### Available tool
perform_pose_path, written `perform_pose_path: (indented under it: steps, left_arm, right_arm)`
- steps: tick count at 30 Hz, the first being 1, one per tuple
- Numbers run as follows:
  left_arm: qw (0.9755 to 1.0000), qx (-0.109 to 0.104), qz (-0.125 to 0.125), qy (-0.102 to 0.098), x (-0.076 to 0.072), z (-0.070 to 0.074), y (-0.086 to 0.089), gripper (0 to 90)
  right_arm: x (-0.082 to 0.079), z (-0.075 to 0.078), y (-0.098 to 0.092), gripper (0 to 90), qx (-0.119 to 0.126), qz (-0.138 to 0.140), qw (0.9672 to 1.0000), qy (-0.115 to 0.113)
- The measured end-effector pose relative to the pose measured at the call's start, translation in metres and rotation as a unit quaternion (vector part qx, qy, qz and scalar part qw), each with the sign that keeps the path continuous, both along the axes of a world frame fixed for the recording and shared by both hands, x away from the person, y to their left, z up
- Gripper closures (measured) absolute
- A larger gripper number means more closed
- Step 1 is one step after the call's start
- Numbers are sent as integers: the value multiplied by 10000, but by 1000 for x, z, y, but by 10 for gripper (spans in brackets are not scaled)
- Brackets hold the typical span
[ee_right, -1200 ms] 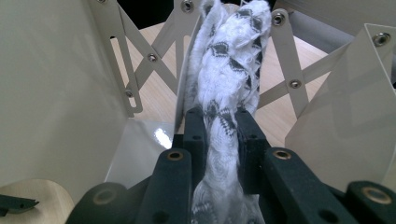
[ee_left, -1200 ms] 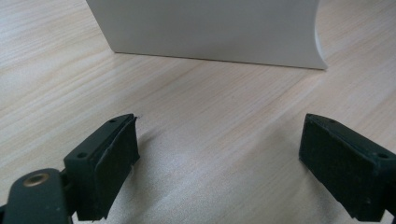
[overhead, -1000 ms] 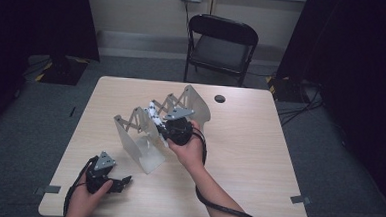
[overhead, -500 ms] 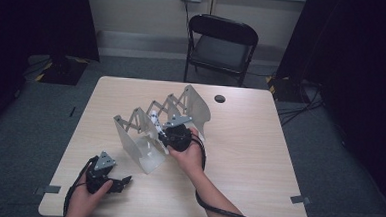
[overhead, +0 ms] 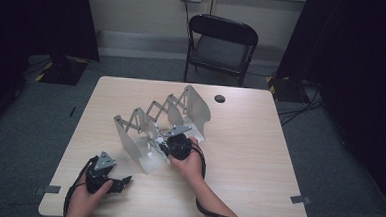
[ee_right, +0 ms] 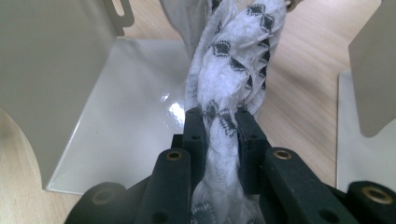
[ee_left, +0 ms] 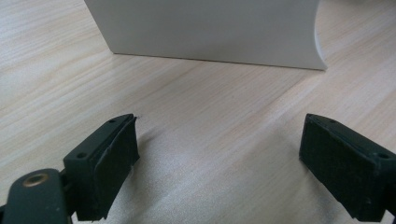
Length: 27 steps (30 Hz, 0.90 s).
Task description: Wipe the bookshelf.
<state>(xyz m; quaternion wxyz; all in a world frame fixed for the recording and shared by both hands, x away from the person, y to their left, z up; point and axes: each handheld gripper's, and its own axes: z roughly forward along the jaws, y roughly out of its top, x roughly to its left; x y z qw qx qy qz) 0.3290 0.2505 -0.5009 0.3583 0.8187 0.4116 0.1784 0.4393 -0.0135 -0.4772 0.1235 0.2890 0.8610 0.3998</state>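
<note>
1. Looking along the right gripper [ee_right: 219, 123], we see its black jaws clamped on a bunched white cloth [ee_right: 233, 60], a thin, crinkled fabric printed with small black diamond shapes.
2. The cloth is gathered into a rope-like twist that runs up from between the jaws, over the glossy base plate of a metal rack [ee_right: 121, 107].
3. From the high view, the rack [overhead: 129, 135] is an expanding file holder: pale grey sheet-metal dividers with rounded top corners, joined along one side by a scissor lattice of thin bars.
4. It stands slantwise near the middle of the table [overhead: 259, 142], and the right gripper [overhead: 171, 143] sits in one of its nearer compartments, with the person's hand behind it.
5. The dividers look smooth and matte; the flat base plate catches a bright glare.
6. The left gripper [ee_left: 219, 163] rests low over the table with its jaws wide apart and only bare wood between them; the blocky black pads show small screw holes.
7. Just ahead of it stands the rack's end divider [ee_left: 210, 28], a plain off-white panel.
8. In the high view the left gripper [overhead: 119, 182] lies at the table's near left corner.
9. The tabletop is light wood-grain laminate with rounded corners and a small dark disc [overhead: 220, 98] near the far edge.
10. Beyond it stands a black folding chair [overhead: 222, 45] on grey carpet, with black curtains [overhead: 40, 15] at both sides.
</note>
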Motion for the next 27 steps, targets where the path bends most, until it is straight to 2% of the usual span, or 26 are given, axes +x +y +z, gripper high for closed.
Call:
perform_pose_path:
  steps: [9,19,23,25,27]
  left_arm:
    - [10000,-2,-3,-1,0,0,0,113]
    - [10000,-3,-2,-1,0,0,0,113]
    - [10000,-1,-3,0,0,0,0,113]
    - [10000,-2,-2,-2,0,0,0,113]
    - [10000,-1,-2,-2,0,0,0,113]
  right_arm:
    - [-3,-1,-6,766,-38,-88,10000,6]
    - [-6,2,-21,563,110,-188,9997,109]
    - [-9,5,-27,509,117,-221,9997,14]
    - [-11,6,-31,503,160,-216,9996,56]
    - [-13,4,-32,503,38,-184,9998,53]
